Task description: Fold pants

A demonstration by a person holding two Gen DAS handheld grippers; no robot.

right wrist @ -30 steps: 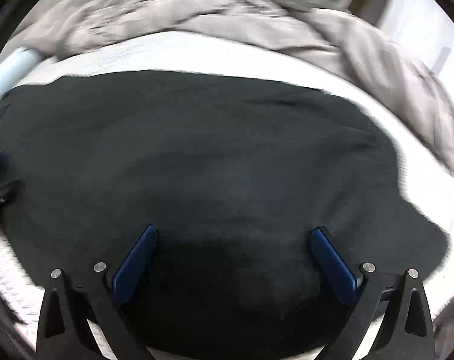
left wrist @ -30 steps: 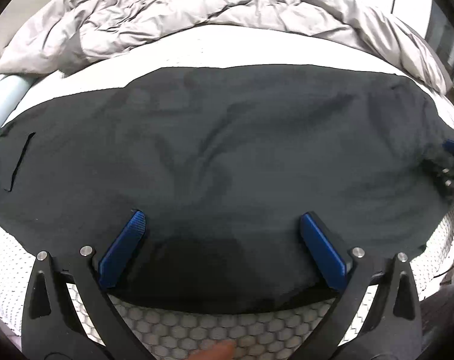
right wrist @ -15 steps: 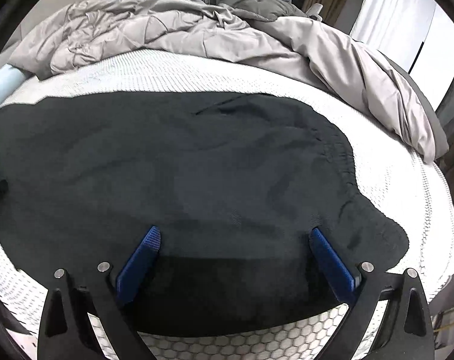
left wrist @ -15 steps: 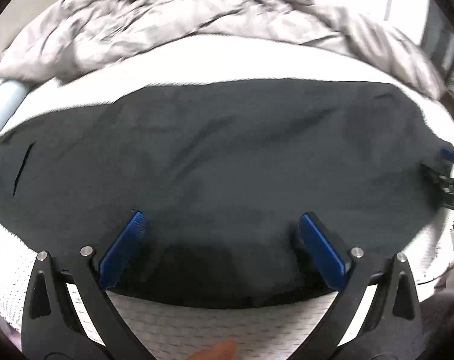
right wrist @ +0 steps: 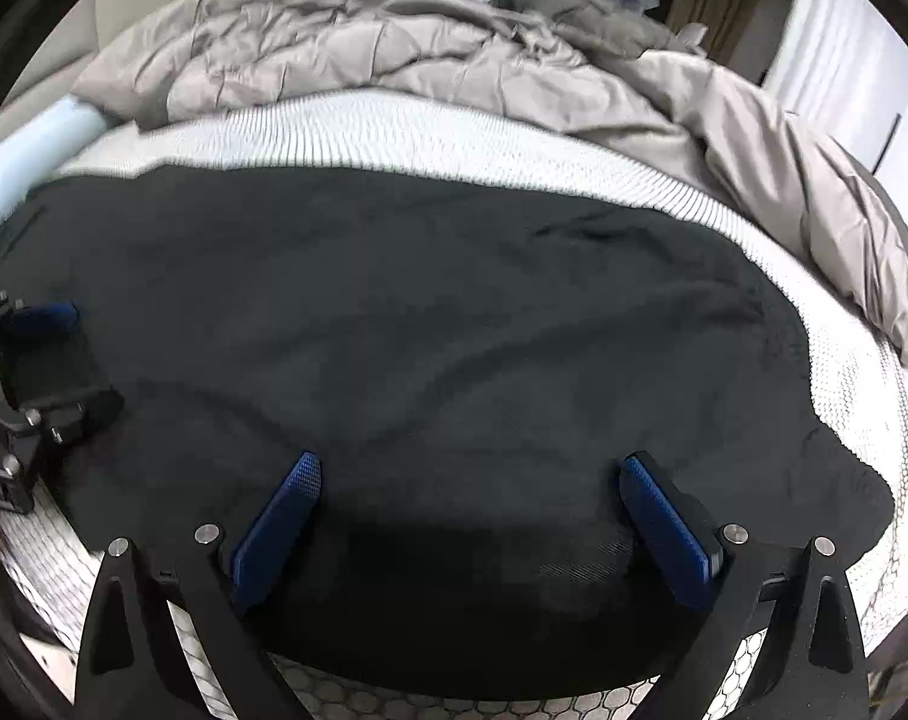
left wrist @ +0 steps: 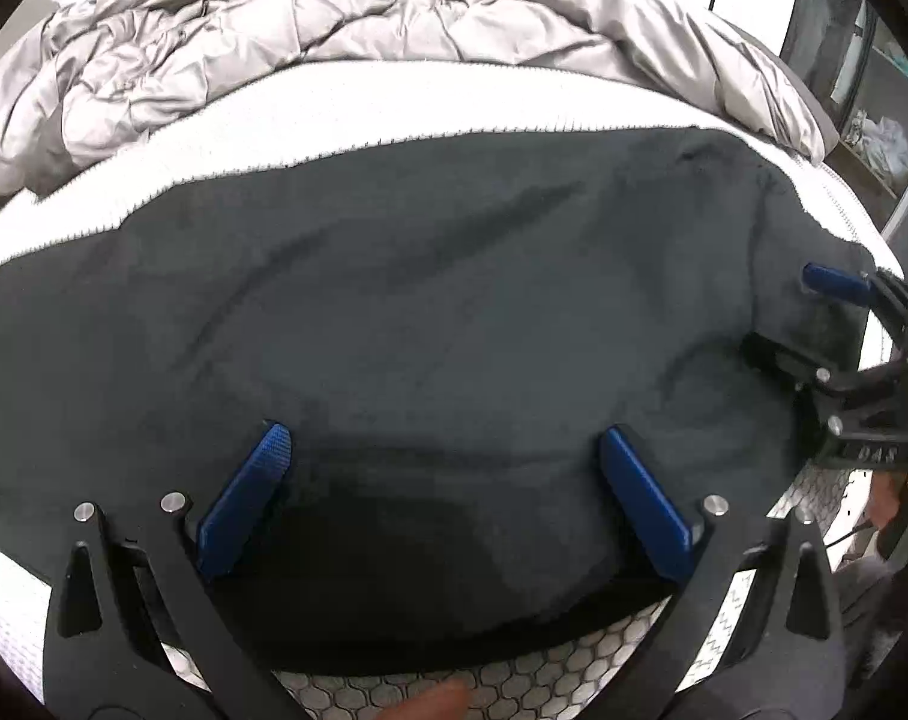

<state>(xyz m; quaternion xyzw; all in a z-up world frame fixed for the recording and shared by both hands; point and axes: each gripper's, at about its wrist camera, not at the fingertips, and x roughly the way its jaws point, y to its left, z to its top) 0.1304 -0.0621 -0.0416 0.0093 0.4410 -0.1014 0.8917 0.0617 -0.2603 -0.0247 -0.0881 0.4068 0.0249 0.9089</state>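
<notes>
The black pants [left wrist: 405,300] lie spread flat across the white mattress [left wrist: 345,102], filling most of both views [right wrist: 429,312]. My left gripper [left wrist: 444,444] hovers open over the near edge of the cloth, its blue pads wide apart with nothing between them. My right gripper [right wrist: 469,474] is likewise open above the near edge of the pants, toward their right end. In the left wrist view the right gripper [left wrist: 814,324] shows at the far right, over the fabric. The left gripper [right wrist: 51,354] shows at the left edge of the right wrist view.
A crumpled grey duvet [left wrist: 333,36] is piled along the far side of the bed [right wrist: 454,60]. A pale blue bolster [right wrist: 39,144] lies at the far left. The mattress's honeycomb-patterned near edge [left wrist: 544,678] runs just below the grippers. Shelving [left wrist: 874,120] stands at the right.
Both grippers have drifted slightly over the pants while staying open; the views shifted a little and the right gripper now shows larger in the left view. The cloth lies unchanged.
</notes>
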